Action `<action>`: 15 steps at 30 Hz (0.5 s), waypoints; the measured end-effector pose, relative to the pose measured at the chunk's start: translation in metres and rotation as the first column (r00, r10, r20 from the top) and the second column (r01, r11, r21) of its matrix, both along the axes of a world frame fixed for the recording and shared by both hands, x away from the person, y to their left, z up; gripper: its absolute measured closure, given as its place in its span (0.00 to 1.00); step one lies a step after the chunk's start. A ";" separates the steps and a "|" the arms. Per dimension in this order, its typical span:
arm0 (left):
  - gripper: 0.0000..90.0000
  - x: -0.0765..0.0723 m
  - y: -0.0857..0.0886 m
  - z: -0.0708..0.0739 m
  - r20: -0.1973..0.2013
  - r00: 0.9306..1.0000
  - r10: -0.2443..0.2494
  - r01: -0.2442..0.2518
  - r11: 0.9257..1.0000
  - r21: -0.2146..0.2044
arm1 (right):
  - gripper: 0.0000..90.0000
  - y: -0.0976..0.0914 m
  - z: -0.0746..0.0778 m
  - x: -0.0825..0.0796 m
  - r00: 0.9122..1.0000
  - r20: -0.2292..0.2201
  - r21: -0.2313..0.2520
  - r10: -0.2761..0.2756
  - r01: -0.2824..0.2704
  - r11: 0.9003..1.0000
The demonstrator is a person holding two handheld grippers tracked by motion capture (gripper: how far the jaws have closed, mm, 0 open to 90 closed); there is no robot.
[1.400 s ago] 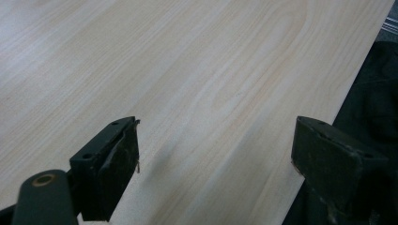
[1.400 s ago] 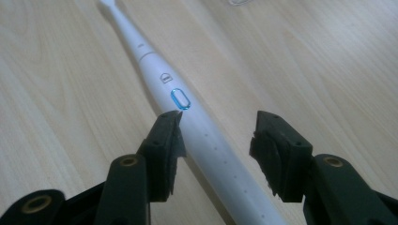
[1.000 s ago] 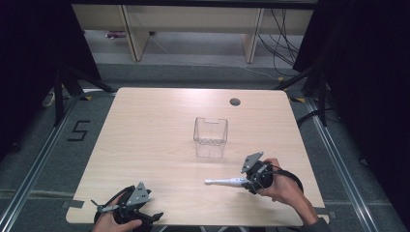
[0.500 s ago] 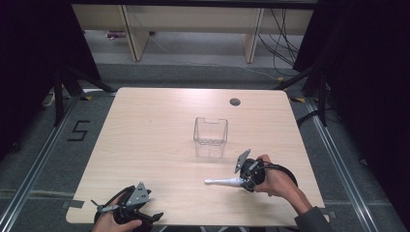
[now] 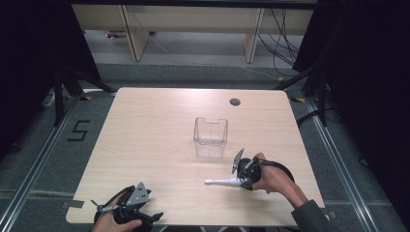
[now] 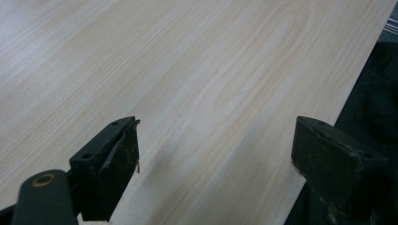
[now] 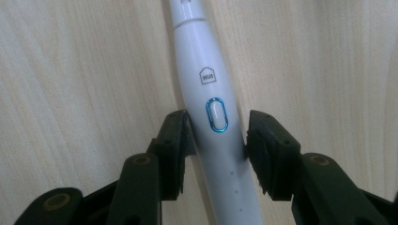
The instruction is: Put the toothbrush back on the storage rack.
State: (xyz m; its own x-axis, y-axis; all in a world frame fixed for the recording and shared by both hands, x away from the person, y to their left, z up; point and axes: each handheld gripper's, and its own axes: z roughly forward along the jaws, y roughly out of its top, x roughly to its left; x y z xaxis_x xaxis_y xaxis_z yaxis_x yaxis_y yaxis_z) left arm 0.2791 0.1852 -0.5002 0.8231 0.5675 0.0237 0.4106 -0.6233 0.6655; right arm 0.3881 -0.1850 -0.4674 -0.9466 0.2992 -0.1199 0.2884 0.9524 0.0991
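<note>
Both my right gripper point(image 7: 213, 152) jaws just closing, pads touching white plastic electric toothbrush point(image 7: 213, 140), frame centre; left gripper point(image 6: 213, 154) wide open, holding nothing.

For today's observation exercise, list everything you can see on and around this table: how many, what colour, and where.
Electric toothbrush: one, white, lying on the table's near right part, between the right claw's jaws.
Clear container: one, transparent, upright near the table's middle.
Round grommet: one, dark, far right part of the tabletop.
Table: one, light wood.
Shelving: pale wood, beyond the table.
Cables: several, black, on the floor far right.
Left claw: black, open, at the near left edge.
Right claw: black, jaws have just been closing; pads meet the toothbrush handle.
</note>
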 end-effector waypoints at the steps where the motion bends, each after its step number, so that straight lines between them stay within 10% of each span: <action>1: 0.16 0.000 0.000 0.000 -0.001 1.000 0.000 0.000 1.000 0.001 | 0.65 0.000 0.000 0.001 1.000 -0.004 -0.002 0.007 -0.007 1.000; 15: 0.16 0.000 0.000 0.000 0.004 1.000 0.006 -0.006 1.000 -0.005 | 0.71 0.011 -0.006 0.005 0.995 -0.070 -0.047 0.072 -0.075 0.996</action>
State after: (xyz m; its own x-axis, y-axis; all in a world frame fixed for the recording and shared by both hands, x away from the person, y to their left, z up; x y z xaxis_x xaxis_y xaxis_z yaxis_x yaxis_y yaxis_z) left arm 0.2789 0.1850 -0.5007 0.8198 0.5722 0.0242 0.4114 -0.6178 0.6702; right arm 0.3935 -0.1744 -0.4738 -0.9723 0.2237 -0.0676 0.2219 0.9745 0.0337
